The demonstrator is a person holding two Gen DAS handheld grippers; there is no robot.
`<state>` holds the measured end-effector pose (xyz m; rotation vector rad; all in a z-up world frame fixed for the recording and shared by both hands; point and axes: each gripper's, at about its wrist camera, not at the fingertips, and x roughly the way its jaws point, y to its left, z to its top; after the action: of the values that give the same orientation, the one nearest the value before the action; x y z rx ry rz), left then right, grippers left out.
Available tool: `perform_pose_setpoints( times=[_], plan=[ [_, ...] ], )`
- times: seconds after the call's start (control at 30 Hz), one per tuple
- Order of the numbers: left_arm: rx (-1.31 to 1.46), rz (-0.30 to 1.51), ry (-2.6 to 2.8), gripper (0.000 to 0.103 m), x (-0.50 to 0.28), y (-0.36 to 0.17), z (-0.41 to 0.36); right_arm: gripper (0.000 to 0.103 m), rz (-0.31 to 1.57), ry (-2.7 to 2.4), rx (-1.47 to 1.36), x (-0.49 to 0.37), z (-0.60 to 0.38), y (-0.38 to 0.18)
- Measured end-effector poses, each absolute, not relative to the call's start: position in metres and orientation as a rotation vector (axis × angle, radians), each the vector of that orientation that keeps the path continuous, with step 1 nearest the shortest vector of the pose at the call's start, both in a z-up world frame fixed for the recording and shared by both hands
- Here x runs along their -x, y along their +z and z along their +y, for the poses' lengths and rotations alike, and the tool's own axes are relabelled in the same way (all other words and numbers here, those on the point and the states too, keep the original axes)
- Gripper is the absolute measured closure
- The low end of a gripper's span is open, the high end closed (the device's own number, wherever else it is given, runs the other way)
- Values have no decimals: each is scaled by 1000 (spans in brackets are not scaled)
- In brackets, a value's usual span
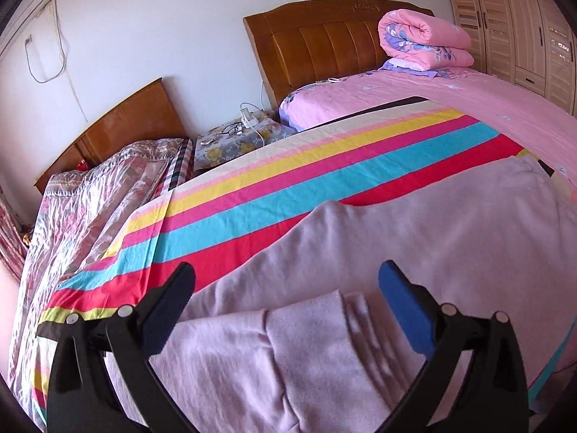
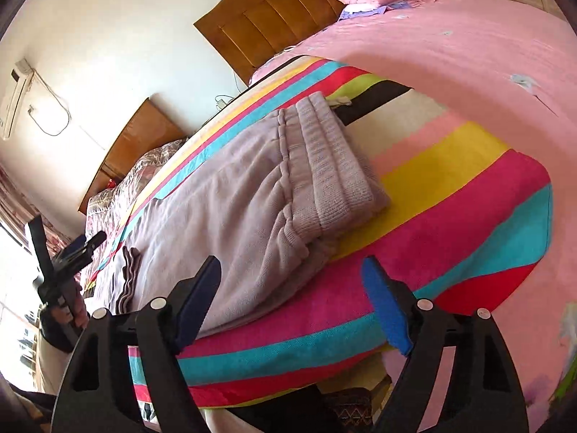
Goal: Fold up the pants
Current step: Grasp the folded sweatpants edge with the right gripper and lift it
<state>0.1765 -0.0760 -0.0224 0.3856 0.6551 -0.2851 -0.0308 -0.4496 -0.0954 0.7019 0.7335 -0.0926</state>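
- Left claw (image 1: 286,281): jaws wide apart, nothing clamped, hanging over the pants (image 1: 396,238) with cloth showing in the gap below it.
- Right claw (image 2: 292,274): jaws also apart and empty, above the near edge of the pants, its left finger over the cloth, its right finger over the striped sheet (image 2: 450,209).
- Room to move: bare striped sheet lies beyond the pants toward the headboard (image 1: 324,43), and a broad strip to the right of the waistband (image 2: 331,158); the sheet's near edge drops off just under the right claw.
- The pants lie flat on the striped sheet, lengthwise across the bed (lilac, soft knit).
- The ribbed waistband sits at the far right end; stacked cuffs (image 2: 128,278) sit at the left end, near the left claw.
- A pink quilt (image 1: 422,39) is rolled by the headboard, well apart.
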Motion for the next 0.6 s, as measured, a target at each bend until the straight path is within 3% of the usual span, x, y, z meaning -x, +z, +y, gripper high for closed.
perform_pose_setpoints(
  times=[0.27,0.6],
  plan=[
    [-268,668,-206,1,-154,-39,-11,31,763,-159,-730,7,-456,-104],
    [-187,789,-229,1,-172,-80,9,35,890,18,-861,-4,-442,-107]
  ],
)
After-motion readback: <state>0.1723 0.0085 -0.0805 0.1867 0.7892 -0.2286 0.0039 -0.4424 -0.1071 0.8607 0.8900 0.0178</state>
